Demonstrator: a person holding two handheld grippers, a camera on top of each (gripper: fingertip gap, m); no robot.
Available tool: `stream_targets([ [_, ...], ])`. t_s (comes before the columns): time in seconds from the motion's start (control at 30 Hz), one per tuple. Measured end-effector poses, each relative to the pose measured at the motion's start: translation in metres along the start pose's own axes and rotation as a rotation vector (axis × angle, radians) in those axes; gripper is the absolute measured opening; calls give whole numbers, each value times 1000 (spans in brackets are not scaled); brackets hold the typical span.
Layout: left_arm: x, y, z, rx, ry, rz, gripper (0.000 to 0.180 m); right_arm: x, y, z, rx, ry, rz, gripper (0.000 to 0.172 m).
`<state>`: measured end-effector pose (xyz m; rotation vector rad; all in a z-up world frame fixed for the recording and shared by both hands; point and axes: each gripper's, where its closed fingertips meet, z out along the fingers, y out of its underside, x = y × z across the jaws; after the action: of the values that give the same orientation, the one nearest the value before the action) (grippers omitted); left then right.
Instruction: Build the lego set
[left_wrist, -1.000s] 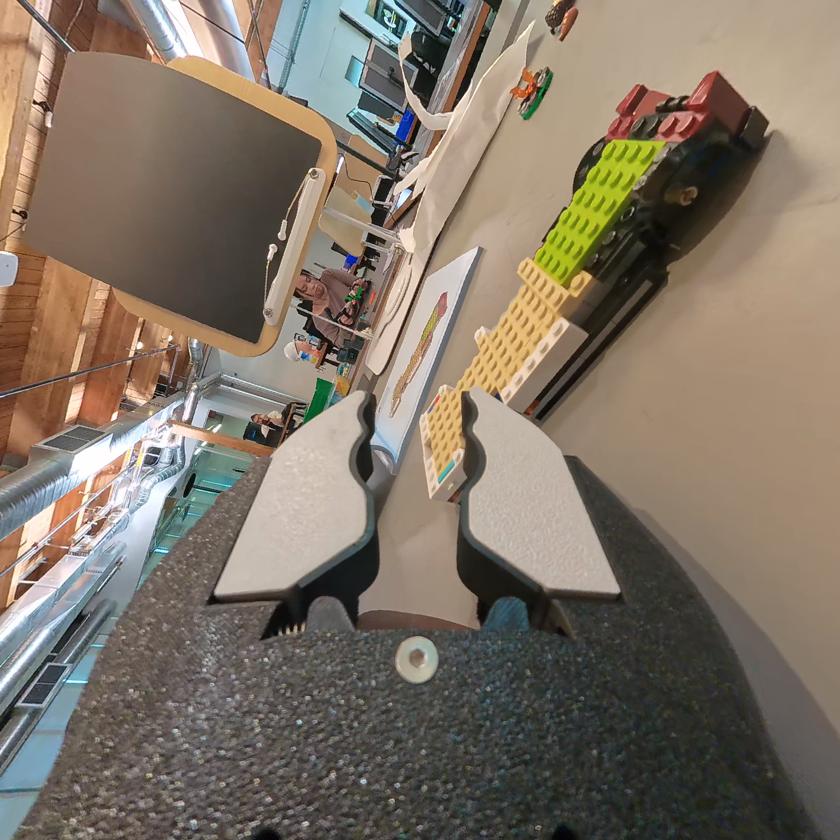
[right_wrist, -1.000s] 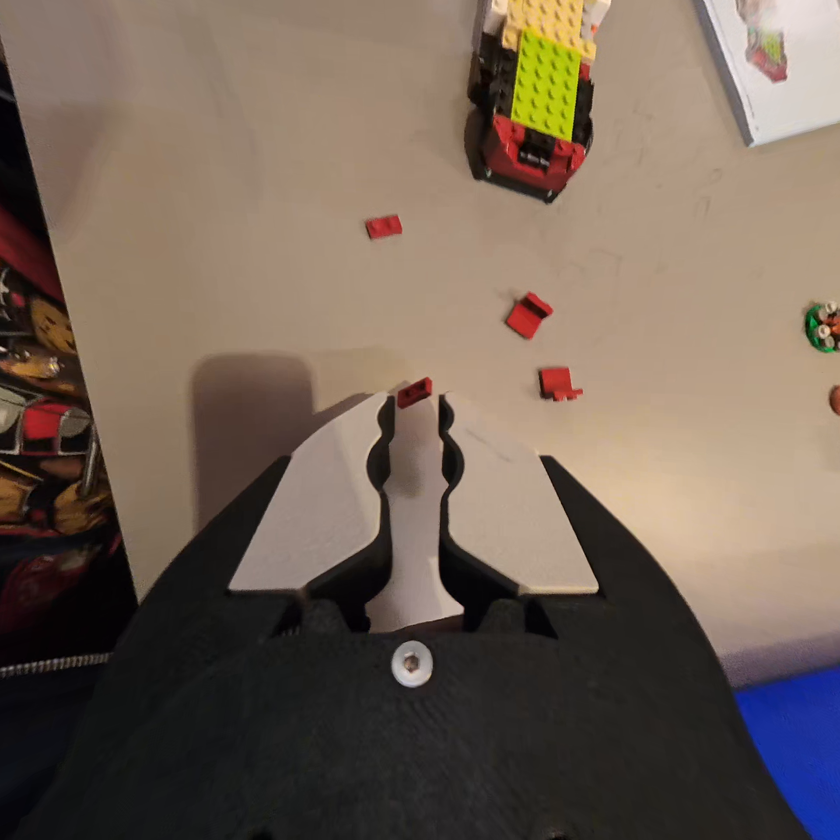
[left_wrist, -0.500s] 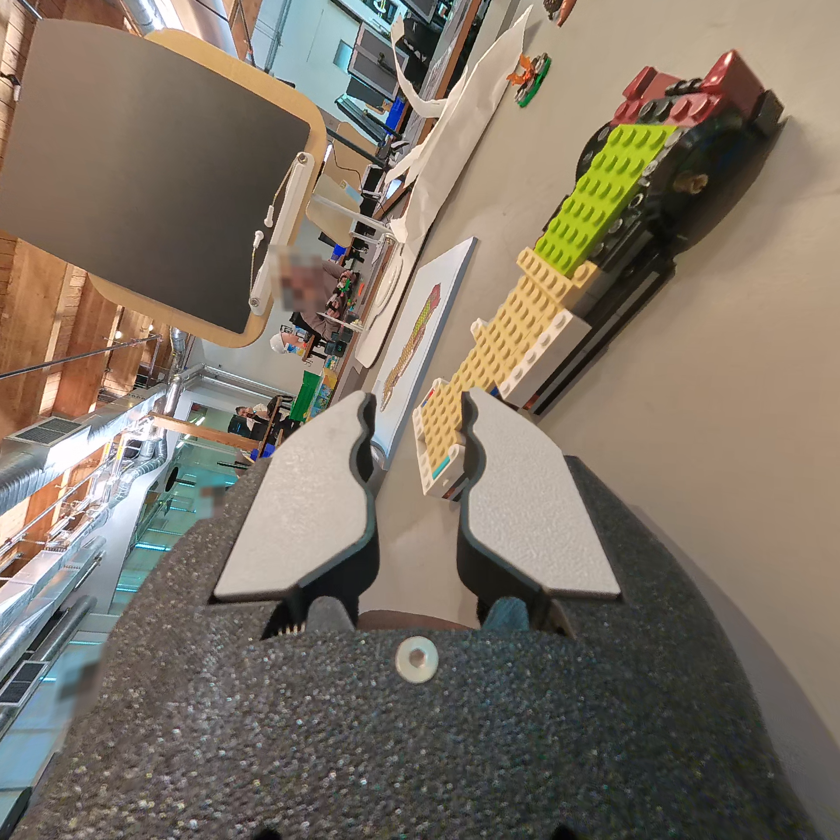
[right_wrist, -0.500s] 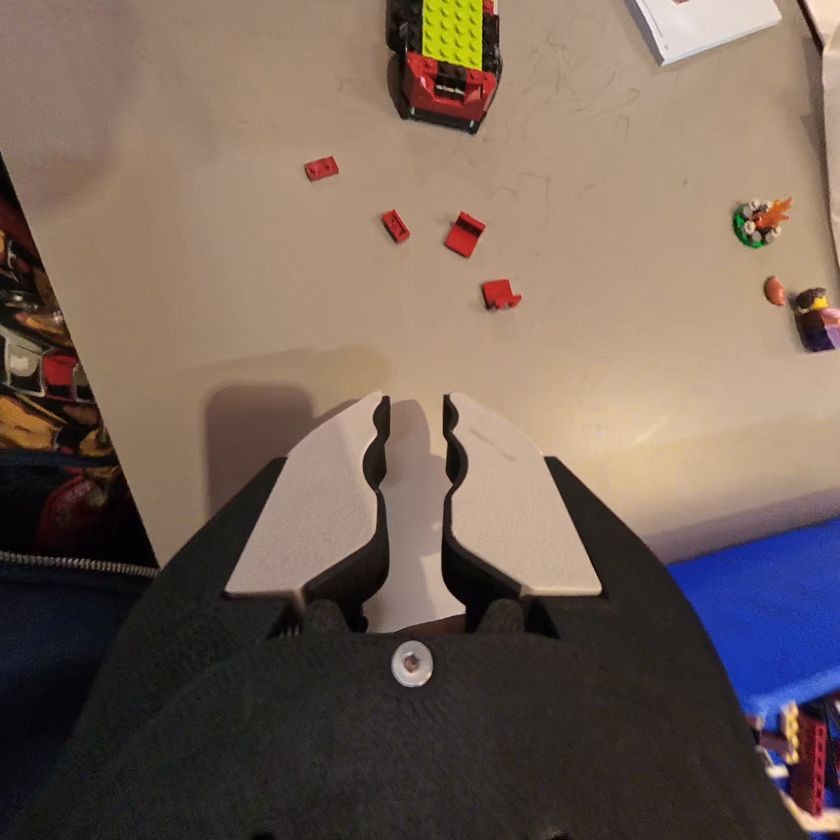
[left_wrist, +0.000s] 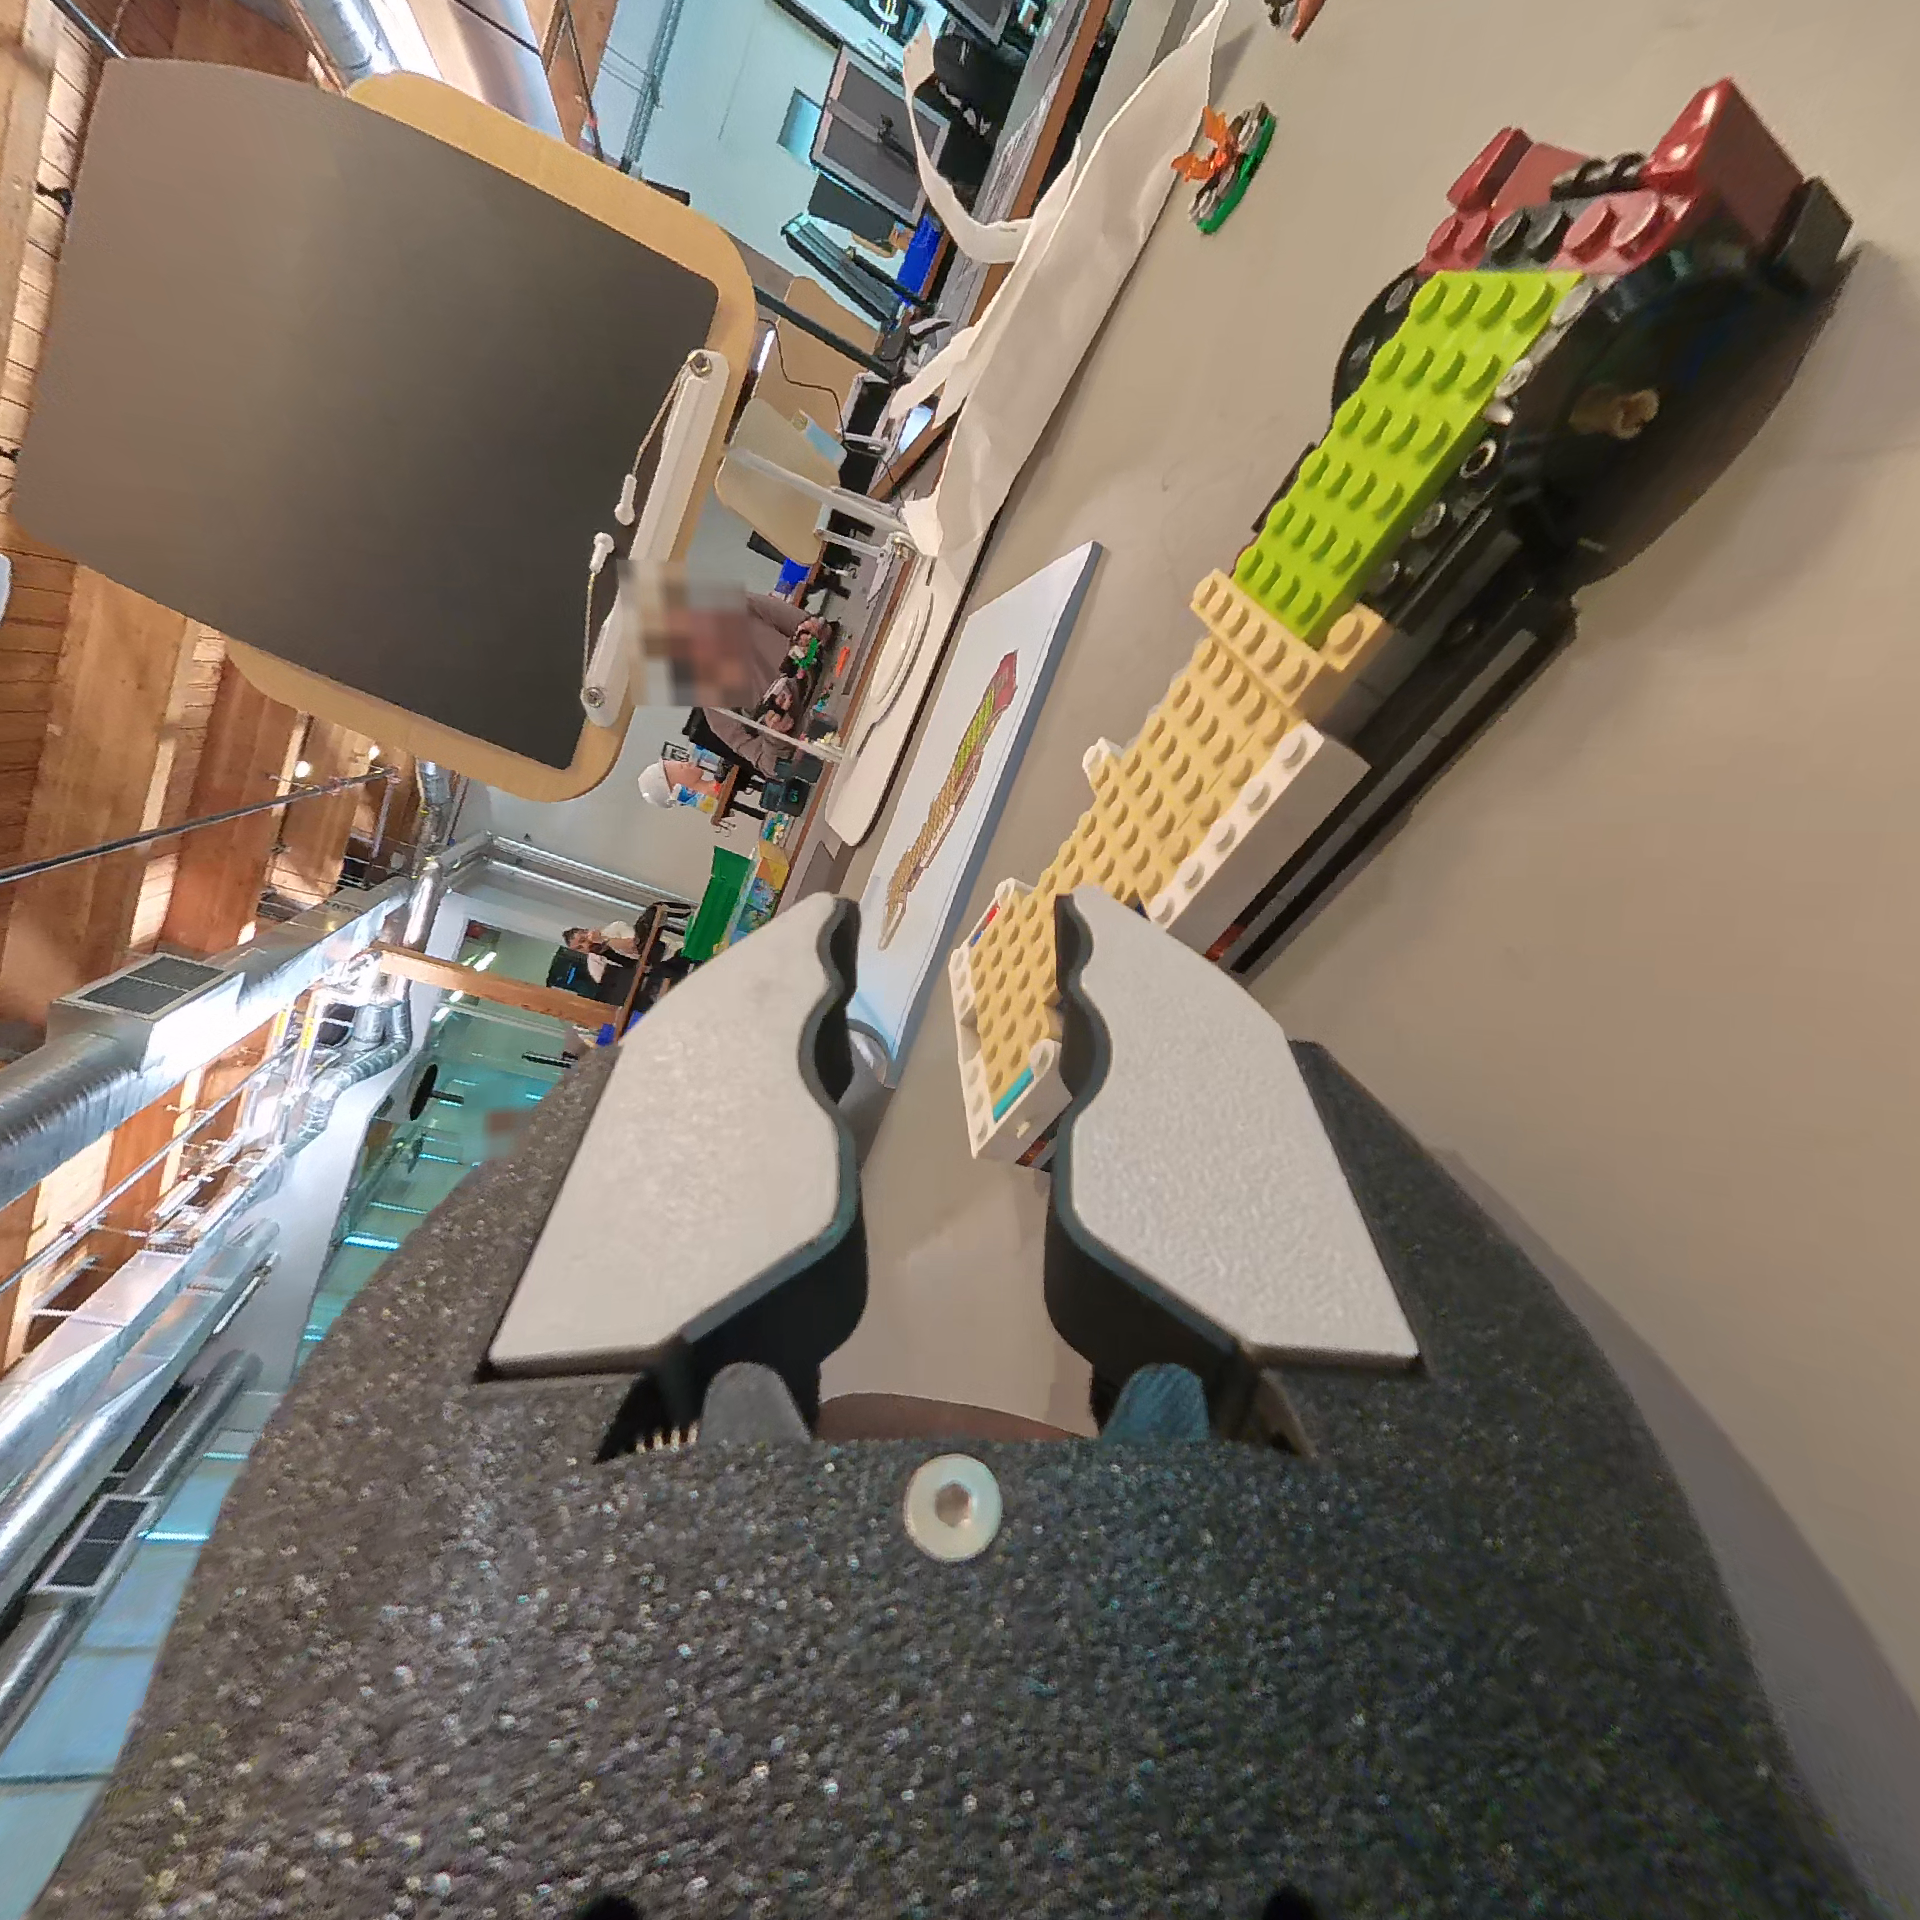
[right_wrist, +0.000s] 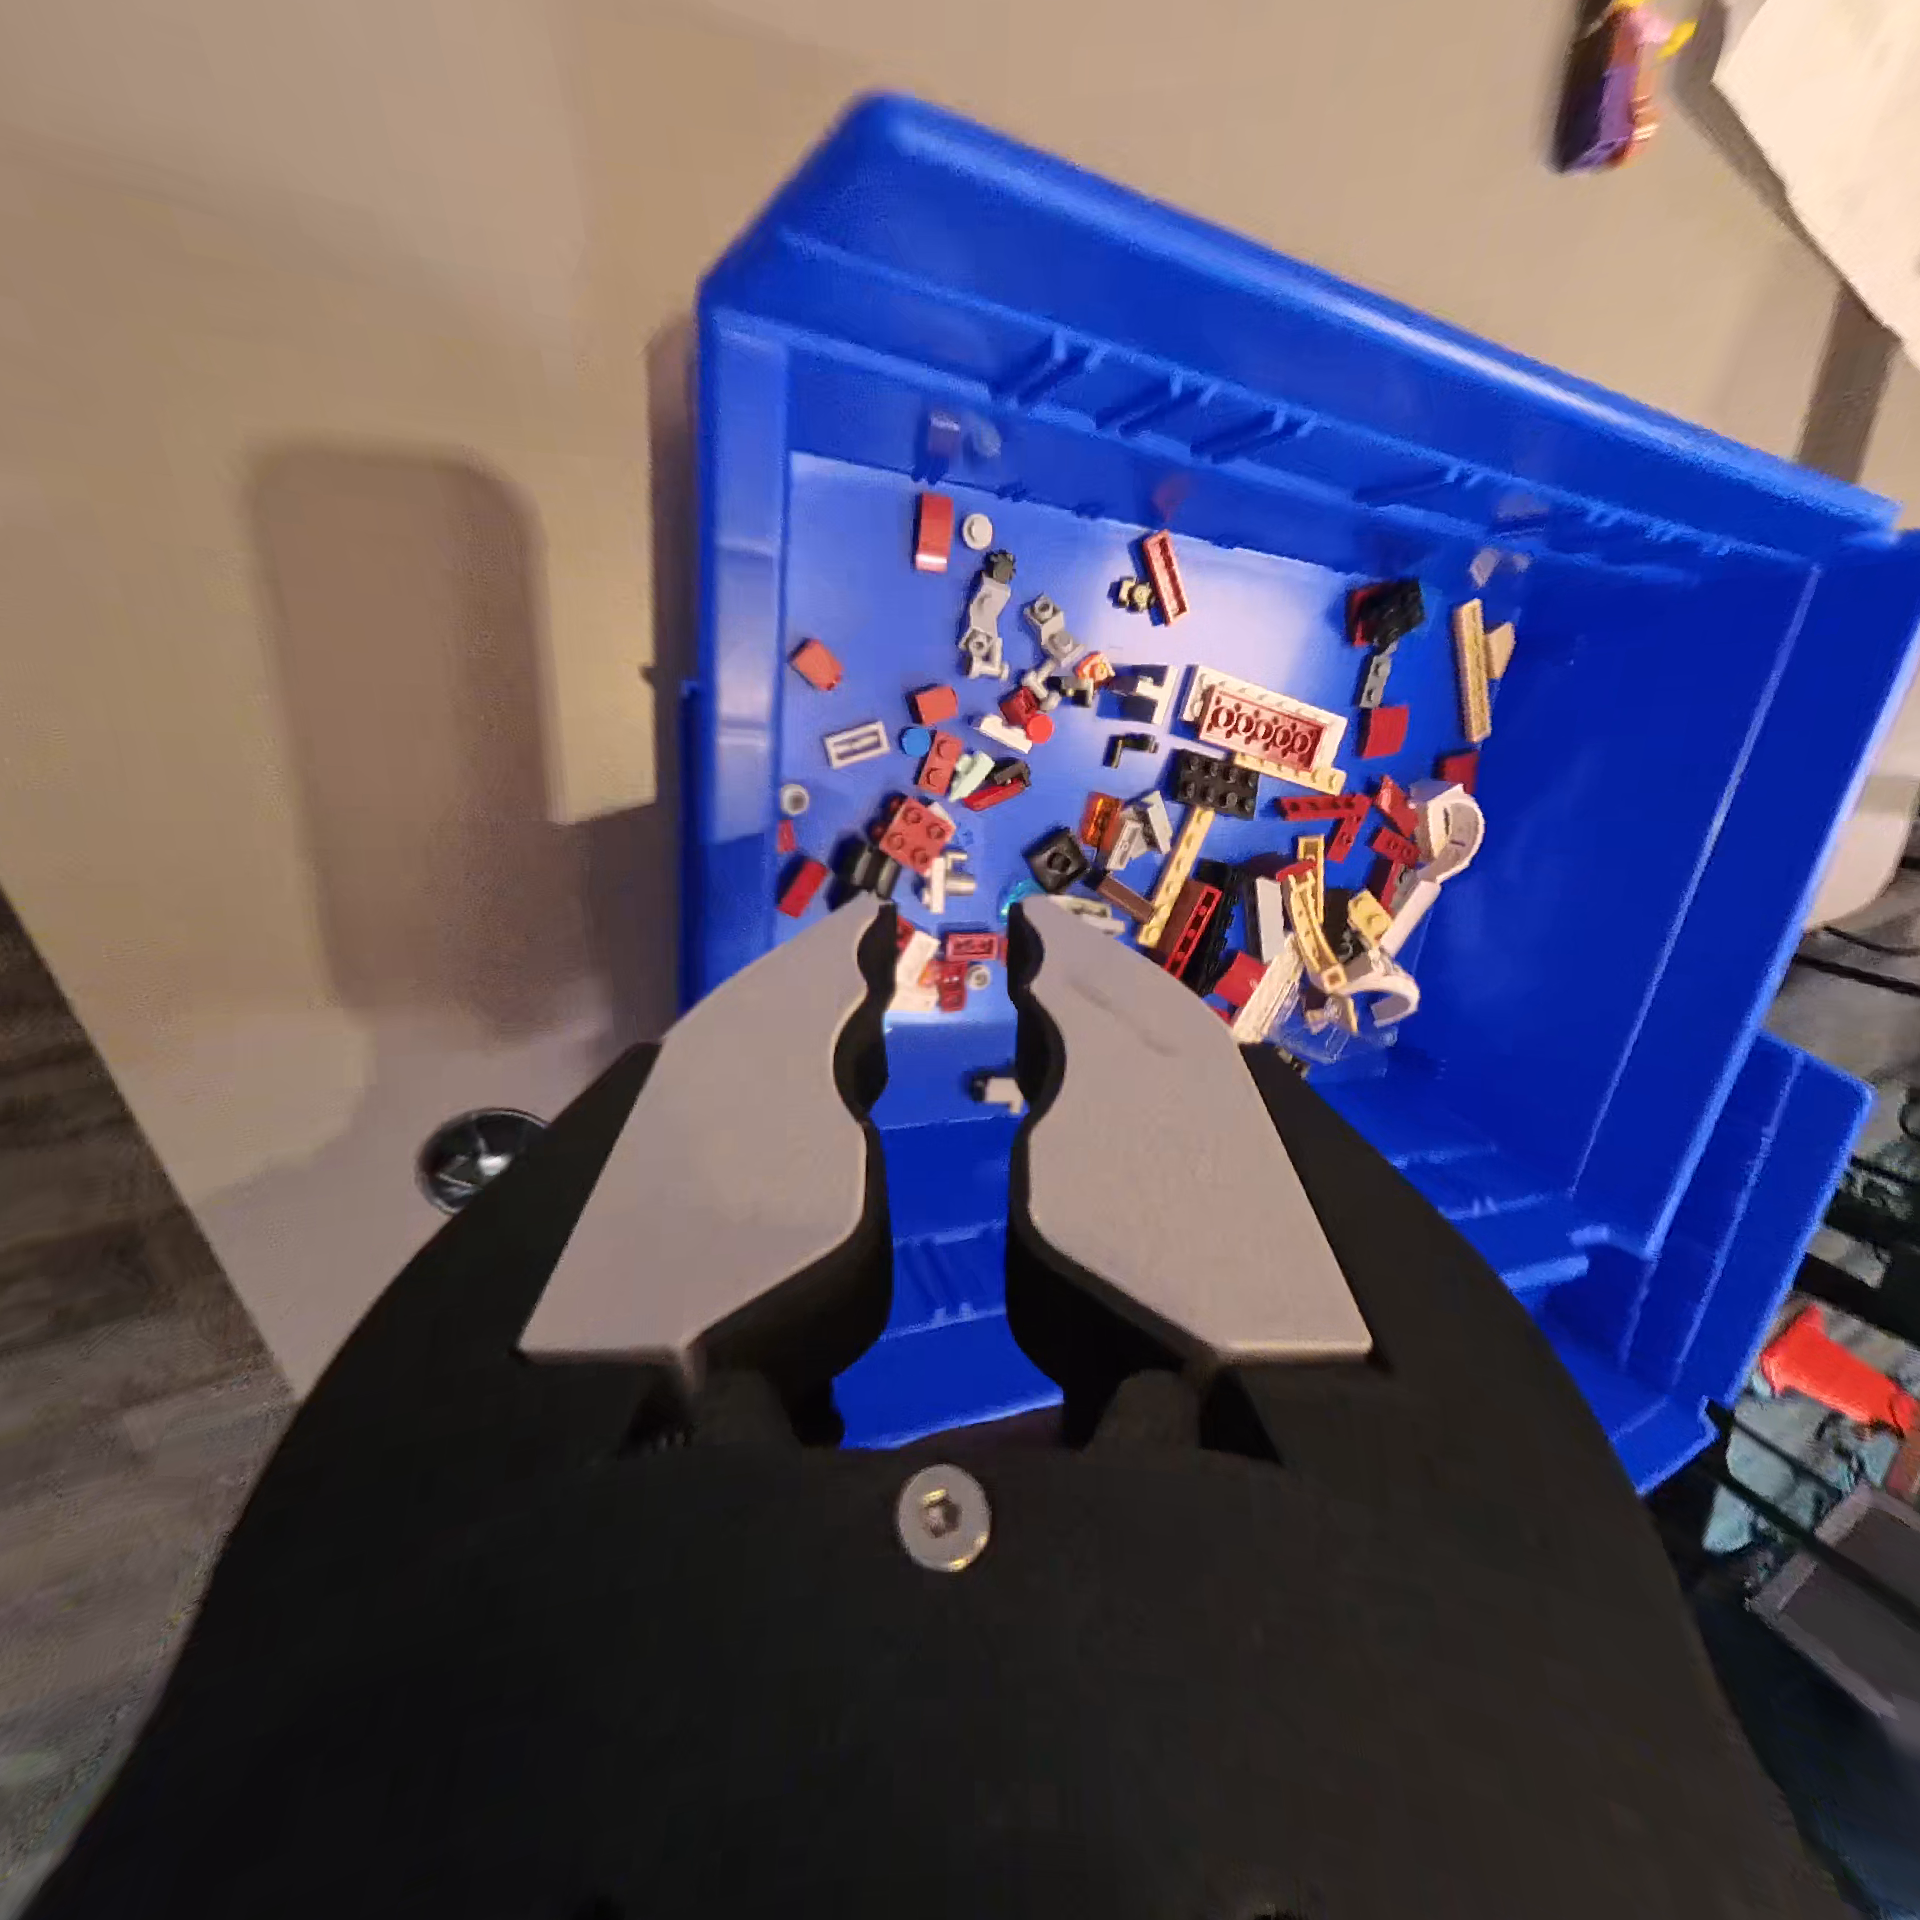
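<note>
We see our left gripper (left_wrist: 956, 914) lying on its side, low over the grey surface (left_wrist: 1558, 1091), with its two fingers apart and nothing between them. Right by its lower finger (left_wrist: 1174, 1039) is the near end of a long toy brick model (left_wrist: 1174, 810). We cannot tell if the finger touches it. The model has a tan studded top, then a lime green plate (left_wrist: 1403, 436), then dark red bricks (left_wrist: 1621, 197) at the far end. Beside the model lies a white booklet (left_wrist: 987, 769) with a picture on it. Farther off sits a little green round piece (left_wrist: 1231, 156) with orange on top, and a big sheet of white paper (left_wrist: 1060, 260). Our right gripper (right_wrist: 943, 914) hangs over a blue plastic bin (right_wrist: 1662, 727) that stands on the surface (right_wrist: 312, 260). Its fingers are a little apart and hold nothing. Loose small bricks (right_wrist: 1143, 769) in red, black, tan, white and grey lie spread on the bin floor below it. A few small red and white pieces (right_wrist: 951, 961) show in the gap under the fingertips, but they lie in the bin and are not gripped.
</note>
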<state>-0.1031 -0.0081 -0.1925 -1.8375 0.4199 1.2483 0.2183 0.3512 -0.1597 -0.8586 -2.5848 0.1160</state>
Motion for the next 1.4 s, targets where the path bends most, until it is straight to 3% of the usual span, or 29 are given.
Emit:
stream_targets([
  [0.27, -5, 6, 3, -50, -56, 48, 37, -7, -13, 52, 62, -314, -167, 19],
  [0.67, -7, 12, 7, -87, -74, 57, 34, -10, 5, 84, -42, -449, -128, 10],
  [1.17, -6, 10, 6, -75, -74, 69, 33, -4, 3, 89, -96, -370, -114, 8],
  [1.4, -5, 5, 2, -46, -66, 75, 33, -2, -19, 42, 1, -240, -22, 8],
])
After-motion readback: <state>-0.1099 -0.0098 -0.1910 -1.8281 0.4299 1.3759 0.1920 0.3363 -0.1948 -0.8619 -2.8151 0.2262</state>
